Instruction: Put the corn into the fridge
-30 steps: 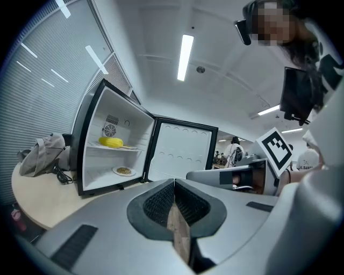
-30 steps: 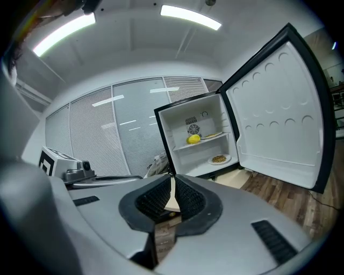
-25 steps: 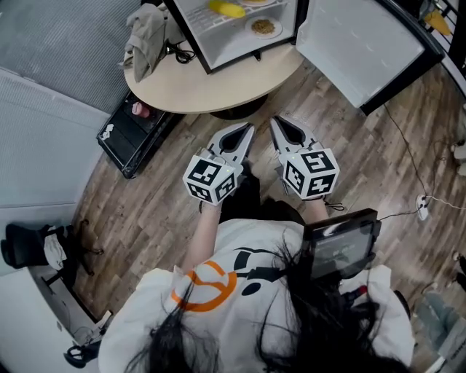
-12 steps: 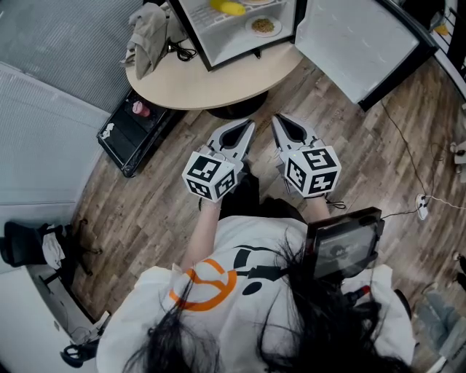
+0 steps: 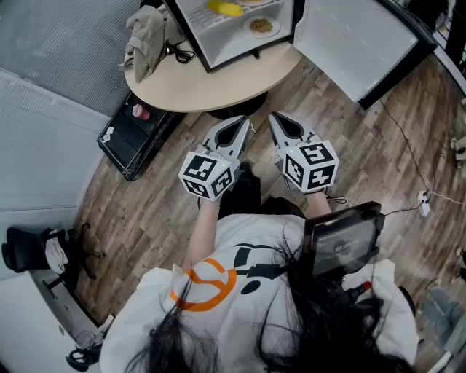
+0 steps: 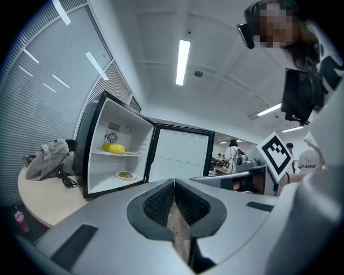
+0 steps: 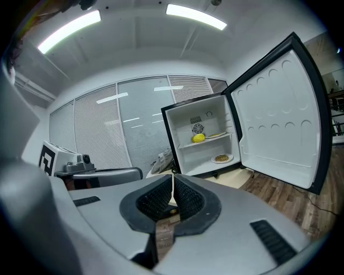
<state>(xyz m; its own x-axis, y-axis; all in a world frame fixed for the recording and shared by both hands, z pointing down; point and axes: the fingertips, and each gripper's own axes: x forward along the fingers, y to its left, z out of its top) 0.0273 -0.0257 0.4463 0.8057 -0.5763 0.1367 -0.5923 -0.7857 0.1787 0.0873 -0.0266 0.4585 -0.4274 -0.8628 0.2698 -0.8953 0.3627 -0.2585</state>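
Corn [image 5: 224, 9] is lying on the upper shelf inside the fridge [image 5: 218, 47], long axis running across the shelf, approx. parallel to its front edge, so the putting-in looks done. Below it, a plate [image 5: 261, 27] w/ some food is sitting on the fridge's bottom. The fridge is standing on the round table [image 5: 204, 87], w/ its door [image 5: 349, 44] hanging wide open to the right.

Left tongs [image 6: 174, 182] are sitting fully closed on nothing, pads meeting. Right tongs [image 7: 172, 178] are likewise shut & empty. Both are hovering over the wood floor close to the person's body, short of the table, pointing toward the fridge.

Corn is lying ahead of both tips & slightly left, so the left tongs are a bit nearer it. The right tongs are nearer the door, prob. the hand for shutting it.
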